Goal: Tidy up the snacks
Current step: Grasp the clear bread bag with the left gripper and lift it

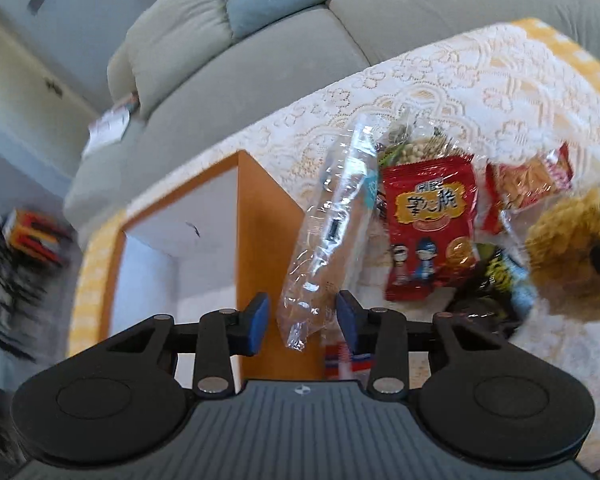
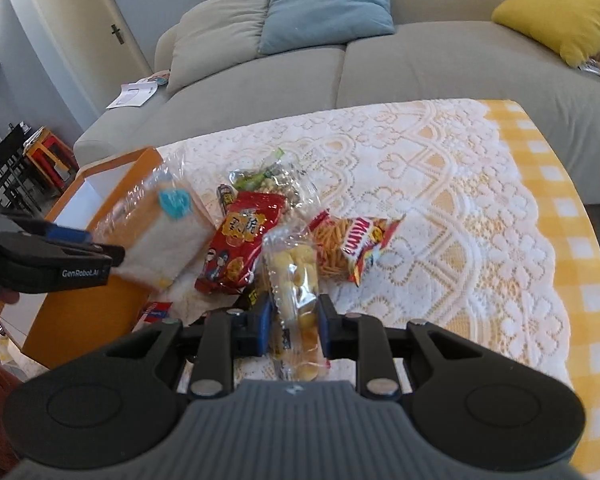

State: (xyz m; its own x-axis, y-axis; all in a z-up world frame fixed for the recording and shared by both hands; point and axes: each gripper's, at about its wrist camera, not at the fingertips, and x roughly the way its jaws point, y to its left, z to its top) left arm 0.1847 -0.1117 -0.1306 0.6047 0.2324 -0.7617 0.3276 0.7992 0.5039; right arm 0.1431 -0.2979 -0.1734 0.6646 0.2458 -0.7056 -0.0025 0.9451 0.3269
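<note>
My left gripper (image 1: 303, 320) is shut on a clear packet of sliced bread (image 1: 328, 232), held over the edge of an orange box (image 1: 256, 216); the packet also shows in the right wrist view (image 2: 160, 236) next to the left gripper (image 2: 100, 254). My right gripper (image 2: 292, 320) is shut on a clear bag of yellow puffs (image 2: 296, 280), just above the table. A red snack packet (image 2: 240, 248), a packet of orange sticks (image 2: 348, 248) and a bag of nuts (image 2: 276, 184) lie in a pile on the lace tablecloth (image 2: 440, 184).
The orange box (image 2: 80, 312) with a white inside stands at the table's left edge. A grey sofa (image 2: 380, 60) with blue, grey and yellow cushions runs behind the table. A small red and blue packet (image 2: 154, 312) lies by the box.
</note>
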